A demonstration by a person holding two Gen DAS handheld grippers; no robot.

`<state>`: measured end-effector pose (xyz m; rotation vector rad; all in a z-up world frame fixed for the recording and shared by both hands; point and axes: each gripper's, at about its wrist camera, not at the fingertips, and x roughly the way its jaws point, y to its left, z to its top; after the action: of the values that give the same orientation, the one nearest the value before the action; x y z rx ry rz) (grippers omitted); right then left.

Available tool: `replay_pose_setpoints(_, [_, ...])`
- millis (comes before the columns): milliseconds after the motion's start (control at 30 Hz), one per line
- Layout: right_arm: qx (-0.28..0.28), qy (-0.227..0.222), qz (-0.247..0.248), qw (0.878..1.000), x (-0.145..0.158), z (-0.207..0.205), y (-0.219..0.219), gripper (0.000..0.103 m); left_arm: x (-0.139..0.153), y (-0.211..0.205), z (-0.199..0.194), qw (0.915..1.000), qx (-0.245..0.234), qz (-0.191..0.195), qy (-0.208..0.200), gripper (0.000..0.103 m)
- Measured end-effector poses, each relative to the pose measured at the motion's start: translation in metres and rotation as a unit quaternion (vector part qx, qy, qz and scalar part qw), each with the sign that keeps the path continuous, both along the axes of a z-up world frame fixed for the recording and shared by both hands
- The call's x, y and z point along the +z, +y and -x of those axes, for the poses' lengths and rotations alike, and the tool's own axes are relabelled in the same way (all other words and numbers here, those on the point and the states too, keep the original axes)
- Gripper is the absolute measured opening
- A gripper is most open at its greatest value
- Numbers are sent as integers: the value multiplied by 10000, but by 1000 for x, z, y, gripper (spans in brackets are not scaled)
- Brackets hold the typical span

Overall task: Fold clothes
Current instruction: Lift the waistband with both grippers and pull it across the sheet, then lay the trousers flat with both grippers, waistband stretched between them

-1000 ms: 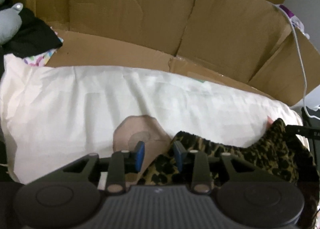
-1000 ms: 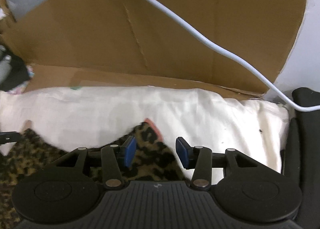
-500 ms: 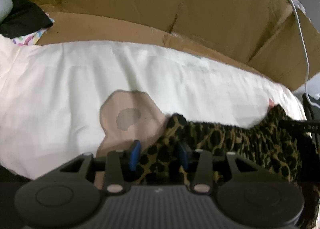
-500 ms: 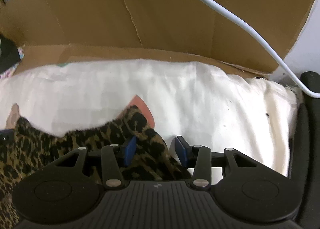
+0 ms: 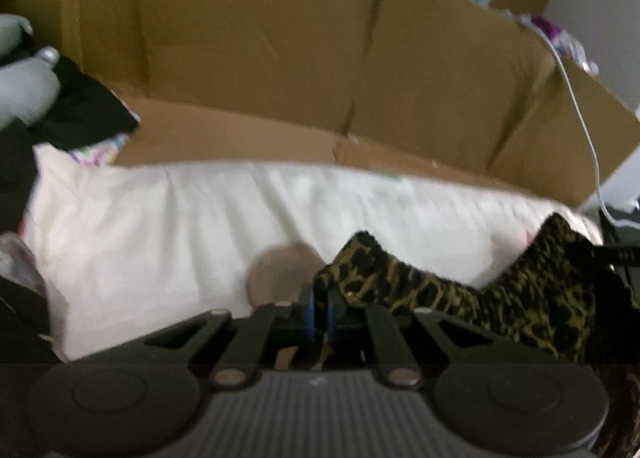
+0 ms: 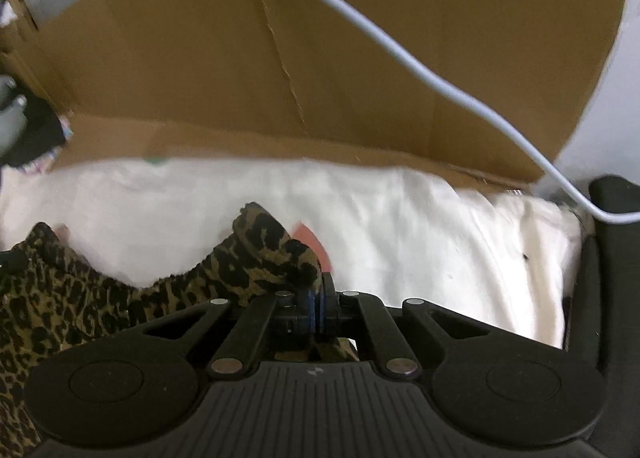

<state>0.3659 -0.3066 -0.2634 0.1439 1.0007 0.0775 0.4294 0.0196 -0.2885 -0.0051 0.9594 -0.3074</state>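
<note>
Leopard cloth (image 5: 472, 298) hangs in the lower part of both frames, above a white sheet (image 5: 180, 226). Left tongs (image 5: 320, 308) pinch one corner tight. Right tongs (image 6: 318, 306) pinch the other corner (image 6: 272, 246) tight. Brown cardboard (image 6: 320, 58) stands across the top of both frames. A white cord (image 6: 440, 78) runs down the right frame's upper right.

Cardboard wall (image 5: 280, 70), white cable (image 6: 400, 54), white sheet (image 5: 180, 226).

The leopard-print garment (image 6: 80, 298) runs off the lower left edge.
</note>
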Motion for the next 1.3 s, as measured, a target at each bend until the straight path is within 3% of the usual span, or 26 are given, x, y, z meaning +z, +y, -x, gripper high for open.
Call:
replay_pose_setpoints(100, [34,-236,0,9997,11,-3,9,0,6,2,-3,9995,177,-81,-247,6])
replay_pose_setpoints(267, [-5,-431,66,9991,17,-15,18,0,5,1,-17,9993,237,-58,-293,6])
replay_pose_setpoints(600, [-231,-242,207,9992,-1,-27,7,0,-17,-17,-36,9992,282,-226,-165,7])
replay_pose_setpoints(733, [-345,-190,334,9987,1,-21,1,13,-20,-23,-36,9989,317,-332,51,11])
replay_pose_setpoints(767, [-373,-207,332,9985,4,-18,-1,29,-18,-21,-33,9990,324,-300,31,15])
replay_pose_setpoints(833, [-269,-201,272,9991,12,-10,-7,44,-11,-17,-28,9992,307,-251,20,23])
replay_pose_setpoints(1300, [-223,-38,-319,9992,53,73,-33,44,35,20,45,9997,132,125,171,25])
